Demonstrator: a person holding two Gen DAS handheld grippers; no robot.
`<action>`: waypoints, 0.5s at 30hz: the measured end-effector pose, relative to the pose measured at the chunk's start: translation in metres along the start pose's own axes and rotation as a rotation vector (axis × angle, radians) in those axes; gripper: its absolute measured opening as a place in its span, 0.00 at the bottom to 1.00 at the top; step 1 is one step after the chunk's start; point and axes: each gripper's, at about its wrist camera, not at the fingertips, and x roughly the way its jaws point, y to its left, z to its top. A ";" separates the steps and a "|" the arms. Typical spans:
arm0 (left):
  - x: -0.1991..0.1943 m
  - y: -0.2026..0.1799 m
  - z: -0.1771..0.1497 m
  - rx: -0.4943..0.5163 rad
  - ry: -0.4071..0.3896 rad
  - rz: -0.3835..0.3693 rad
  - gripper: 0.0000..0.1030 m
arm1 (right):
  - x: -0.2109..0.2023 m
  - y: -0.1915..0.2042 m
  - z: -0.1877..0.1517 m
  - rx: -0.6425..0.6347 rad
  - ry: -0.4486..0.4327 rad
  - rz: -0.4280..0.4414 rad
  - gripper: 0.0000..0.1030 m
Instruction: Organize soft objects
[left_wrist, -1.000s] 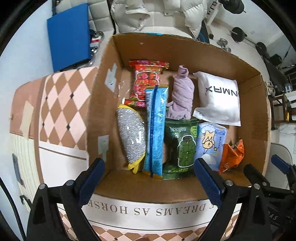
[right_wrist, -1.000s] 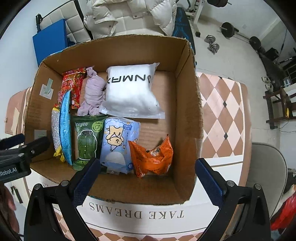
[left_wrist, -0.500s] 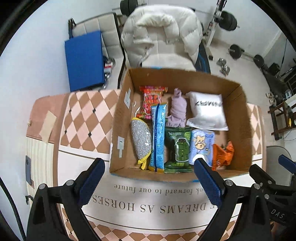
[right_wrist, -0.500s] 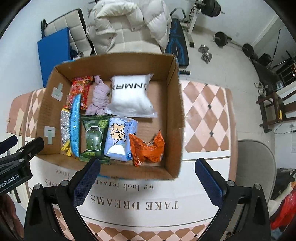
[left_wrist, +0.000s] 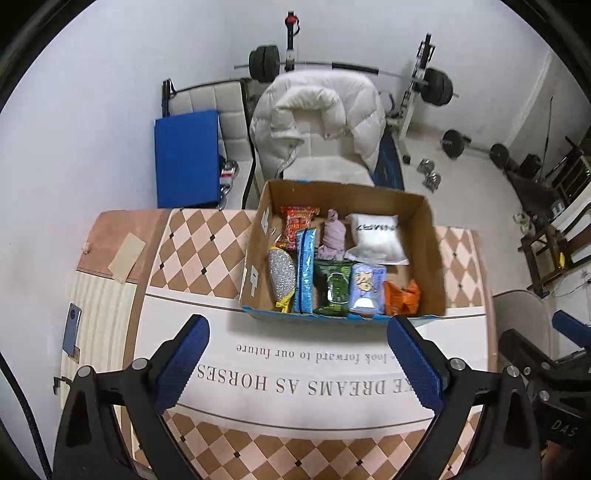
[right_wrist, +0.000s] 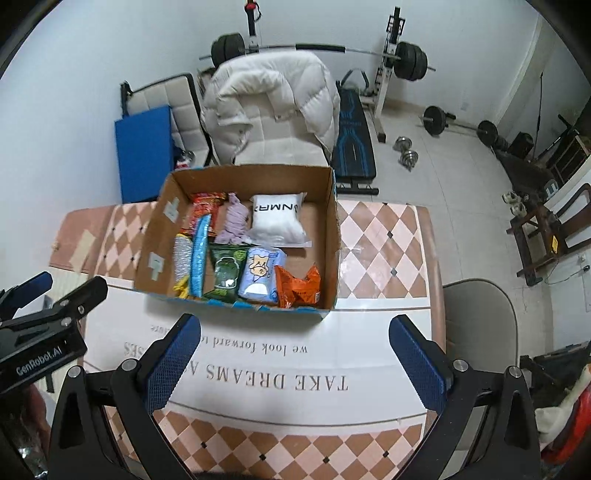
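A cardboard box (left_wrist: 432, 258) (right_wrist: 151, 243) stands on the table and holds several soft items: a white pack (left_wrist: 376, 236) (right_wrist: 277, 218), a lilac cloth roll (left_wrist: 332, 236) (right_wrist: 232, 221), a red packet (left_wrist: 297, 221), a long blue packet (left_wrist: 304, 269) (right_wrist: 199, 254), a silver scourer (left_wrist: 282, 275), a green pack (left_wrist: 334, 288) (right_wrist: 225, 273), a pale blue pack (left_wrist: 365, 284) (right_wrist: 258, 273) and an orange bag (left_wrist: 402, 297) (right_wrist: 299, 288). My left gripper (left_wrist: 297, 362) and right gripper (right_wrist: 293, 362) are open and empty, high above the table's near side.
The table has a checked cloth with a white printed band (left_wrist: 314, 369). A phone (left_wrist: 72, 328) lies at the left edge. A chair with a white jacket (left_wrist: 317, 122), a blue board (left_wrist: 184, 155) and weights stand behind the table. A grey chair (right_wrist: 476, 317) is at right.
Both grippers have pulled back and up from just over the box, so the box looks much smaller and the room behind has come into view. Both stay open.
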 end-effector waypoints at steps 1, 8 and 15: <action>-0.009 -0.001 -0.004 0.002 -0.012 0.000 0.96 | -0.008 0.000 -0.004 0.001 -0.008 0.004 1.00; -0.059 -0.005 -0.025 -0.001 -0.057 -0.015 0.96 | -0.069 -0.006 -0.035 0.007 -0.082 0.012 1.00; -0.096 -0.014 -0.048 0.019 -0.089 -0.028 0.96 | -0.115 -0.009 -0.061 0.007 -0.127 0.008 1.00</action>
